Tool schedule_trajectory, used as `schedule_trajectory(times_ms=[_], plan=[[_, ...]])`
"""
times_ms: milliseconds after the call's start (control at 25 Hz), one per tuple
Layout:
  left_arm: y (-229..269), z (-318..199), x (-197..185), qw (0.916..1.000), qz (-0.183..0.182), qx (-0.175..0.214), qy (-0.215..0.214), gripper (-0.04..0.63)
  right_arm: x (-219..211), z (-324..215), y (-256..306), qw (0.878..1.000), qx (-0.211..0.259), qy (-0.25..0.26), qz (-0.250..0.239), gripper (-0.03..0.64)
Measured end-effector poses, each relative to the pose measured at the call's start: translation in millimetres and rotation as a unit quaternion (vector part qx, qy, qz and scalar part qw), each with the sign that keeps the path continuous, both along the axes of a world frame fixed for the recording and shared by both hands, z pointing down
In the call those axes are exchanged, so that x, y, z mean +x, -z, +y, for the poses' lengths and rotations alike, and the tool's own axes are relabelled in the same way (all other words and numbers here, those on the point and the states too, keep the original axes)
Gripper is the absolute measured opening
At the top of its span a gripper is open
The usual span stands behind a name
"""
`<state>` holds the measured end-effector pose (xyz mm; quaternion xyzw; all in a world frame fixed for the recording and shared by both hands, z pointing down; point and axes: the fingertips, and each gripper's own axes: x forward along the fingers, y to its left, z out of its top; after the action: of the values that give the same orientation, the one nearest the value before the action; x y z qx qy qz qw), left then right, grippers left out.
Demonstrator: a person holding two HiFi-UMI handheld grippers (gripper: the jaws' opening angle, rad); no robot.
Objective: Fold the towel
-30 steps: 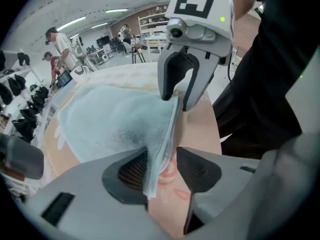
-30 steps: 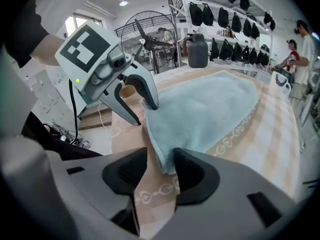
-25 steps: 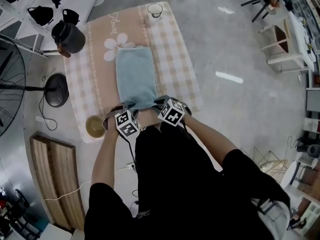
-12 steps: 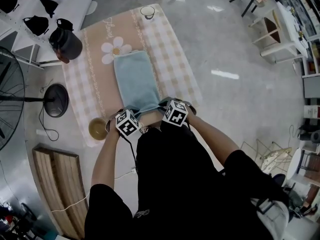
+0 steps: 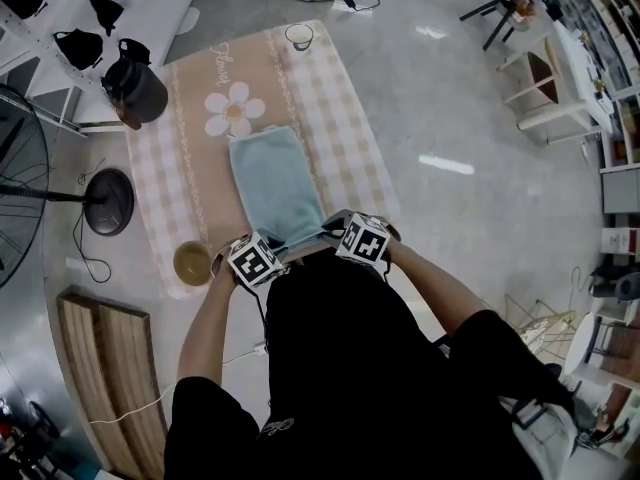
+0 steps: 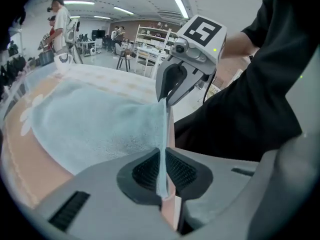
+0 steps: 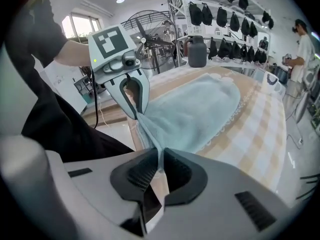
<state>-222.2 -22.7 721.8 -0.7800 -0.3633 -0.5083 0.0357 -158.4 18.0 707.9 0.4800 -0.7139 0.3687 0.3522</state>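
Note:
A light blue towel (image 5: 275, 183) lies lengthwise on a pink checked tablecloth (image 5: 350, 118) with a daisy print. Its near edge is lifted between my two grippers. My left gripper (image 5: 268, 250) grips the near left corner. In the left gripper view the towel (image 6: 95, 124) runs as a thin fold between the left gripper's (image 6: 162, 171) pads. My right gripper (image 5: 332, 230) holds the near right corner, and the towel (image 7: 200, 109) is pinched in the right gripper (image 7: 159, 171). Both pairs of jaws have just been closing, with towel between them. Each gripper view shows the other gripper (image 6: 167, 91) (image 7: 135, 104) clamped on the same edge.
A black jug (image 5: 135, 83) stands at the cloth's far left corner, and a glass cup (image 5: 298, 36) sits at the far edge. A brown bowl (image 5: 192, 263) rests by my left gripper. A fan base (image 5: 108, 201) and a wooden pallet (image 5: 110, 368) are on the floor to the left.
Both grippers have closed on the towel's near corners and risen a little. The near edge has come up off the cloth.

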Motion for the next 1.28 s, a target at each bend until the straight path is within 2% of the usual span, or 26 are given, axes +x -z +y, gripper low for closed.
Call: schedule_trajectory(times_ms=[200, 400, 760, 1080, 1280], plan=[[18.1, -26.4, 24.2, 0.9984, -0.015, -0.027, 0.047, 0.035, 24.9, -27.3, 17.9, 1.000, 0.009, -0.004, -0.029, 0.035], [28.5, -64.6, 59.5, 0.9959, -0.026, -0.030, 0.082, 0.035, 56.5, -61.0, 35.4, 0.999, 0.021, 0.005, -0.037, 0.035], [41.8, -135.6, 123.9, 0.9886, -0.017, -0.045, 0.142, 0.035, 123.2, -135.4, 52.5, 0.996, 0.040, -0.017, -0.084, 0.032], [39.7, -194.0, 176.6, 0.9877, -0.004, -0.015, 0.156, 0.035, 180.7, -199.4, 50.0, 0.994, 0.047, -0.037, -0.094, 0.031], [35.4, -213.8, 198.1, 0.9841, 0.006, -0.015, 0.177, 0.037, 201.4, -216.5, 44.0, 0.992, 0.046, -0.055, -0.100, 0.031]])
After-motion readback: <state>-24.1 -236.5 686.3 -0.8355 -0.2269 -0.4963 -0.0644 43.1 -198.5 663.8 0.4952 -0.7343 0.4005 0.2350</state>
